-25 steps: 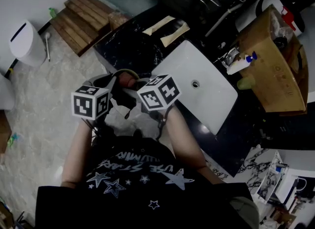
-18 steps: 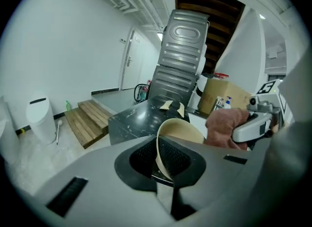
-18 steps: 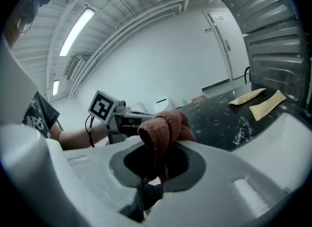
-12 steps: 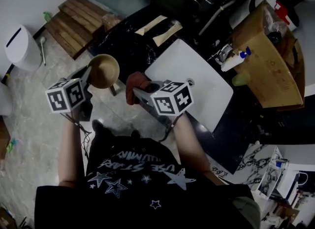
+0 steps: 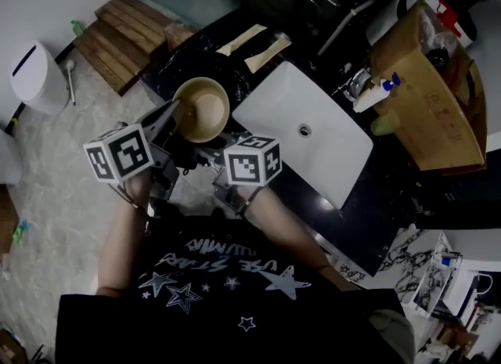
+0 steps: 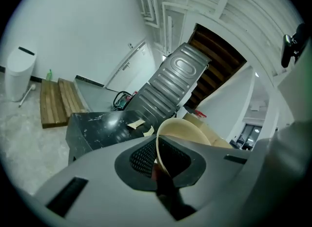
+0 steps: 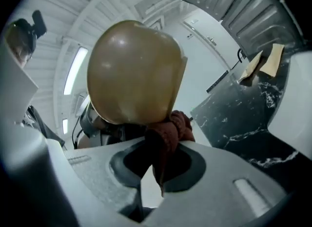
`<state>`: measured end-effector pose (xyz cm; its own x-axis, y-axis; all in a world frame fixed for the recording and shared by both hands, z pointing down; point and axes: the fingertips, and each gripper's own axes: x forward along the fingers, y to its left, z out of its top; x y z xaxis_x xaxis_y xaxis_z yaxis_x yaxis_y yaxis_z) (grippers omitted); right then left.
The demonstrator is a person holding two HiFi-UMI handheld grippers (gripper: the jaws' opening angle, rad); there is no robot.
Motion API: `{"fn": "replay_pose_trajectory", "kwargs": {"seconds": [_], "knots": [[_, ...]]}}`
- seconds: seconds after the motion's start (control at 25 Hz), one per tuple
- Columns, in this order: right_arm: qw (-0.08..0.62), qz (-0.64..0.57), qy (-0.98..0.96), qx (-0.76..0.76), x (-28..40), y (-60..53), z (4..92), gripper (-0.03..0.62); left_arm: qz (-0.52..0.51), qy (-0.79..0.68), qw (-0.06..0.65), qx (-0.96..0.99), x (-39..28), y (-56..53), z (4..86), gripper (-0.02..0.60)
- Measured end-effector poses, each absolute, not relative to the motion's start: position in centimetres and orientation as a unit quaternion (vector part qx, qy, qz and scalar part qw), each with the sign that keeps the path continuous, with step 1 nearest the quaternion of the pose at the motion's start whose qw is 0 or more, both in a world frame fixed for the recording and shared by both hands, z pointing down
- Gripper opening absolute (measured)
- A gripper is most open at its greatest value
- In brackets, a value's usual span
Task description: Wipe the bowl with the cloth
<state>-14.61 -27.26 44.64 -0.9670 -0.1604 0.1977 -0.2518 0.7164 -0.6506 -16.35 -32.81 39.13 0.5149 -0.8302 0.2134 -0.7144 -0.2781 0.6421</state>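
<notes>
The tan bowl [image 5: 202,108] is held in the air over the counter edge, its hollow facing up. My left gripper [image 5: 174,112] is shut on its rim; in the left gripper view the thin rim [image 6: 168,138] runs between the pads of the left gripper [image 6: 158,161]. My right gripper [image 5: 213,149] sits just below the bowl, shut on a rust-red cloth. In the right gripper view the cloth [image 7: 166,138] bunches out of the right gripper [image 7: 158,165] and touches the bowl's underside [image 7: 131,70]. From the head view the cloth is hidden.
A white sink basin [image 5: 313,131] with a faucet [image 5: 356,84] is set in the black marble counter [image 5: 196,69] to the right. A cardboard box [image 5: 427,96], a soap bottle [image 5: 376,98], a wooden pallet [image 5: 125,30] and a white bin [image 5: 31,69] stand around.
The left gripper carried the bowl right toward the counter. The right gripper moved left, bringing the cloth under the bowl, where it went out of the head view.
</notes>
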Motion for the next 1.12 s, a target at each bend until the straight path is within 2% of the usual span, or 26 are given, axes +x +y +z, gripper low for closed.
{"fn": "replay_pose_trajectory", "kwargs": {"seconds": [0.4, 0.56, 0.68, 0.96, 1.12], "knots": [[0.069, 0.359, -0.922, 0.125, -11.9, -27.0, 44.8, 0.046, -0.022, -0.56, 0.323, 0.763, -21.6, -33.1, 43.6, 0.021], [0.097, 0.265, -0.949, 0.14, -10.9, -27.8, 44.3, 0.046, 0.003, -0.534, 0.335, 0.776, -22.3, -31.9, 44.9, 0.021], [0.113, 0.178, -0.968, 0.139, -10.9, -28.3, 43.6, 0.046, 0.046, -0.506, 0.312, 0.803, -22.4, -30.9, 44.6, 0.021], [0.099, 0.079, -0.99, 0.063, -13.0, -27.9, 40.9, 0.046, 0.089, -0.412, 0.242, 0.874, -22.4, -28.4, 41.6, 0.02], [0.087, 0.037, -0.995, 0.009, -15.1, -26.7, 39.5, 0.046, 0.074, -0.344, 0.24, 0.905, -21.8, -26.3, 39.6, 0.021]]}}
